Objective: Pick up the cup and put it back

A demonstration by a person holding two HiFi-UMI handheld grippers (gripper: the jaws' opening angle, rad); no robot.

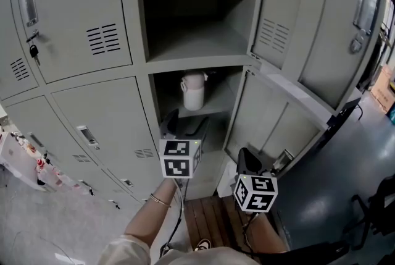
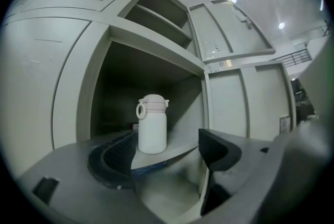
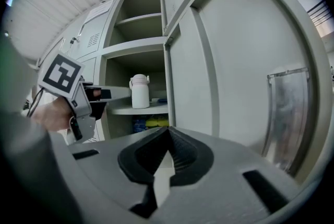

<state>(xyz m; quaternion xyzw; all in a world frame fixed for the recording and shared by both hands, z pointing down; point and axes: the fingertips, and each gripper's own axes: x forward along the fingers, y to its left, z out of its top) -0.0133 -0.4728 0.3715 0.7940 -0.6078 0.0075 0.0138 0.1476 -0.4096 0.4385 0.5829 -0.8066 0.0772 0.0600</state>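
A white cup [image 1: 193, 92] with a lid and loop handle stands upright on the shelf [image 1: 216, 106] of the open lower locker. In the left gripper view the cup [image 2: 152, 125] is straight ahead, beyond the jaws and untouched. My left gripper [image 1: 183, 124] is open with nothing between its jaws, just in front of the locker opening. It is also seen as the left gripper [image 2: 164, 157] and from the side as the left gripper [image 3: 99, 95]. My right gripper [image 1: 249, 160] hangs lower and to the right; the right gripper [image 3: 168, 133] is shut on nothing. The cup [image 3: 139, 91] shows far ahead of it.
Two locker doors stand open to the right: the upper door [image 1: 308, 16] and the lower door [image 1: 271, 118]. Yellow and blue items [image 3: 150, 124] lie under the shelf. Closed lockers [image 1: 74, 16] fill the left. A wooden pallet [image 1: 210, 220] lies at my feet.
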